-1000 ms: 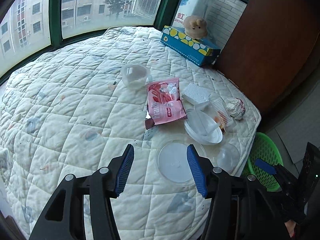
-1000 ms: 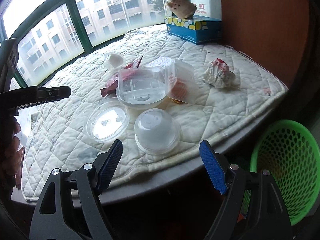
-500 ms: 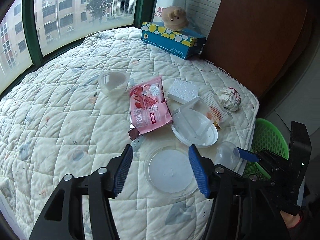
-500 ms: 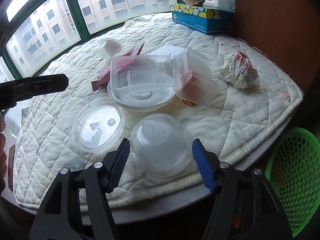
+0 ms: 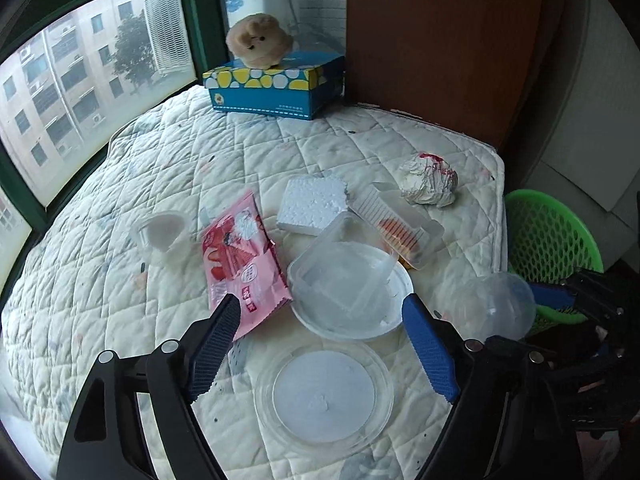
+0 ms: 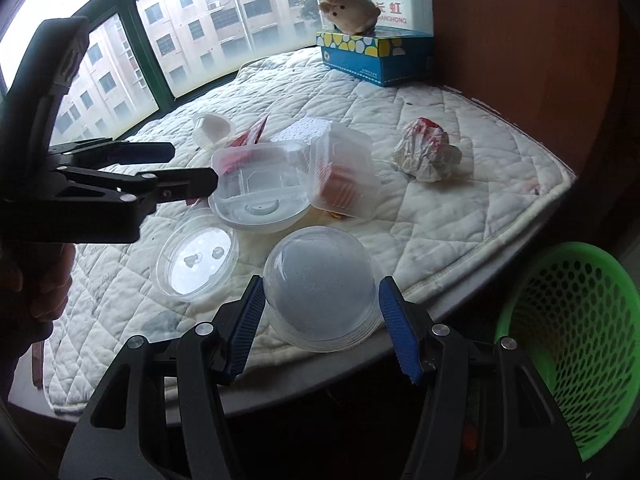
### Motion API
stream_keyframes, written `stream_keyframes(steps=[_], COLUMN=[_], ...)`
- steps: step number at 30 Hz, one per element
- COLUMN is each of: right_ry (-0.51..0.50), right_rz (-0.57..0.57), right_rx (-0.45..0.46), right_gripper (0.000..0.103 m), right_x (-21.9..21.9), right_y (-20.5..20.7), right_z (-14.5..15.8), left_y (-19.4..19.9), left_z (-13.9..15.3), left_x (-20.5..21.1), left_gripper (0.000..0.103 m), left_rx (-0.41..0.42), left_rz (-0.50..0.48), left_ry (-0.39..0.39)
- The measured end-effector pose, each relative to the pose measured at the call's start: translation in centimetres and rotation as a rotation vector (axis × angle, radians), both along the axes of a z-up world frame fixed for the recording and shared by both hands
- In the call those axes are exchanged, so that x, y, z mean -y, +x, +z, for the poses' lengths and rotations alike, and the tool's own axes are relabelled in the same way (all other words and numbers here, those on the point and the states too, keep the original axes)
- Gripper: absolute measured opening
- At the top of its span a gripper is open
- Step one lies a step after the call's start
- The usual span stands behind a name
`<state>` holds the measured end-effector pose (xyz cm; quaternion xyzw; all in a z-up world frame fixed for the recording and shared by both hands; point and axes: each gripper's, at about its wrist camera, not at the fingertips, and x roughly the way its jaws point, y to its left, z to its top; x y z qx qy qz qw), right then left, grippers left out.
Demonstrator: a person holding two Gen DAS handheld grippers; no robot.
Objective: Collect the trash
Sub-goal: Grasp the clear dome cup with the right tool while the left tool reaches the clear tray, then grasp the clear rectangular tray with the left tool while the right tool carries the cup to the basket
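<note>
The right gripper (image 6: 320, 304), low in the frame, grips a clear dome lid (image 6: 320, 284) between its blue pads, at the quilt's (image 6: 460, 216) near edge. The left gripper (image 5: 320, 344) hangs with its jaws spread wide and empty, a round flat lid (image 5: 324, 396) lying on the quilt between and below its fingers. Just above that lid sits a white plate (image 5: 384, 320) bearing a clear tub (image 5: 340, 276), with a pink wrapper (image 5: 240, 256) to the left. A crumpled wad (image 5: 428, 178) lies upper right. A green basket (image 6: 580, 352) stands at lower right, beside the bed.
</note>
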<state>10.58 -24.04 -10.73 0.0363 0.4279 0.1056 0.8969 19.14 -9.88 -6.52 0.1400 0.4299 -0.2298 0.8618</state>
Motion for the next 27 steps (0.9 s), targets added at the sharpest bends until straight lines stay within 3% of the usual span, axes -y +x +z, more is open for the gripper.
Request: stream_keyframes(steps=[5, 11, 20, 27], right_ry=[0.059, 0.052, 0.042, 0.032], right_rz=[-0.058, -0.120, -0.229, -0.296], right_rx=[0.004, 0.012, -0.012, -0.029], right_gripper=[0.059, 0.059, 0.059, 0.059], right_x=[2.9, 6.0, 10.3, 12.8], right_y=[-0.8, -1.7, -2.5, -3.3], right_z=[1.2, 1.9, 1.0, 0.2], left_y=[1.0, 2.4, 3.4, 3.5], left_z=[-1.3, -2.9, -4.1, -4.1], left_x=[2.7, 4.3, 4.7, 4.3], left_gripper=[0.081, 0.081, 0.081, 0.056], left_rx=[0.005, 0.023, 0.029, 0.025], left_rz=[-0.115, -0.166, -0.192, -0.180], left_ry=[0.105, 0.205, 0.233, 0.206])
